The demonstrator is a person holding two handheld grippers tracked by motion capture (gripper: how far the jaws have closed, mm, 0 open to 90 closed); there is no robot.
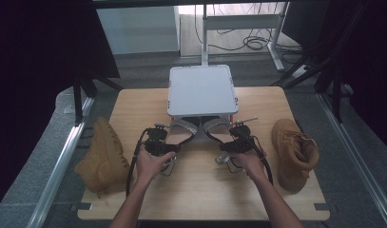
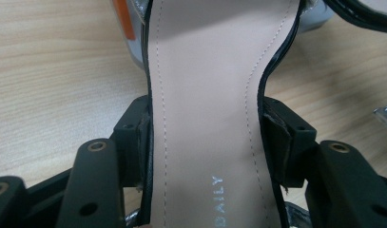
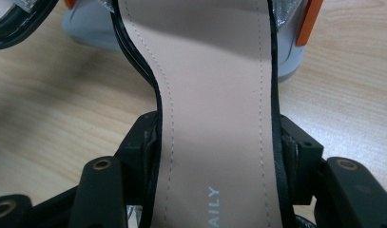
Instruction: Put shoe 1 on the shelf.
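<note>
A pale wooden tabletop (image 1: 200, 190) stands on a grey floor, with dark curtains to both sides and a white desk frame with loose cables beyond its far edge. At the far middle of the tabletop sits a light grey box (image 1: 202, 90) with a flat lid and orange clips on its sides. A tan suede boot (image 1: 103, 156) lies at the left edge, hanging partly over it, and a second tan boot (image 1: 294, 152) lies on its side near the right edge. Between them, just in front of the box, two black sandals with beige insoles lie side by side, toes reaching under the box's front. The left gripper (image 2: 205, 137), held in the person's left hand (image 1: 152, 161), has its jaws clamped on the narrow waist of the left sandal (image 2: 205, 95), one pad against each edge of the sole. The right gripper (image 3: 219, 137), in the right hand (image 1: 248, 160), grips the right sandal (image 3: 215, 85) the same way. Both insoles carry pale printed letters near the heel, partly cut off, apparently ending "AILY". Whether the sandals rest on the tabletop or are lifted slightly is hard to tell. A black cable trails from each gripper toward the person.
</note>
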